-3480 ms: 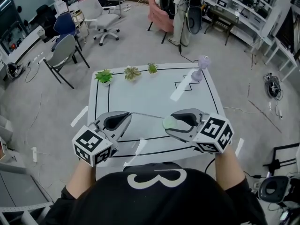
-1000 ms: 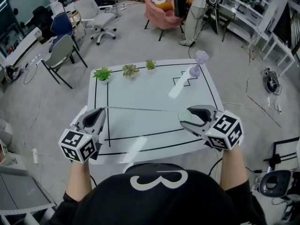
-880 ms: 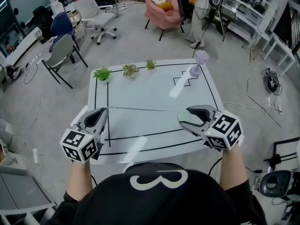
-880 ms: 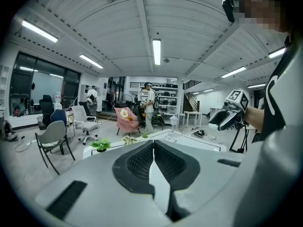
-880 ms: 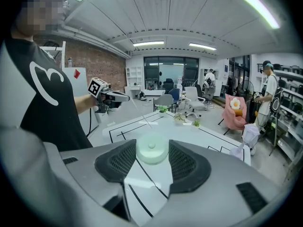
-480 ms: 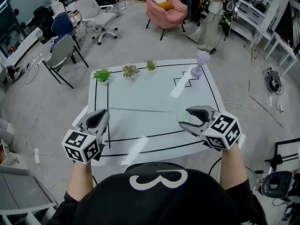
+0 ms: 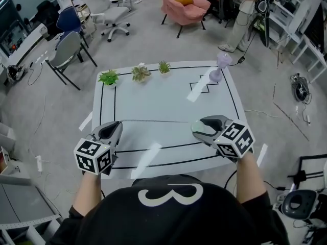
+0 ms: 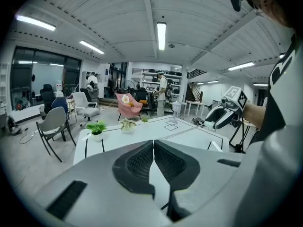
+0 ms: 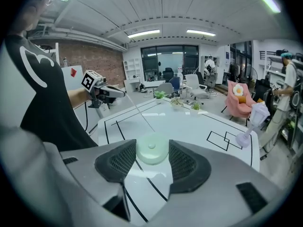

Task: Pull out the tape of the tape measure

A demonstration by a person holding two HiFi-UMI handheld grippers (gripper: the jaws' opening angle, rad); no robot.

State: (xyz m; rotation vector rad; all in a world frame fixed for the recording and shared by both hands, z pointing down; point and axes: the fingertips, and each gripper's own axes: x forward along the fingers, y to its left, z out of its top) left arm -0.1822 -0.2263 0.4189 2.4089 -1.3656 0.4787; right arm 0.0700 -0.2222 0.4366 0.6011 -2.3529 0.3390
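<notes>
Left forearm (image 7: 88, 193) and right forearm (image 7: 250, 180) stretched forward, spread wide; left gripper (image 7: 117, 125) tipped slightly down, fingers (image 8: 137, 162) pinched shut on the tape (image 7: 158, 121); right gripper (image 7: 203, 127) angled steeper, fingers (image 9: 118, 162) clamped on the tape measure (image 9: 151, 149)

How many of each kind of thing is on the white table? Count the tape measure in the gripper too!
Little potted plants: 3
Purple goblet-shaped thing: 1
Pale green tape measure, held in the right gripper: 1
Total: 5
</notes>
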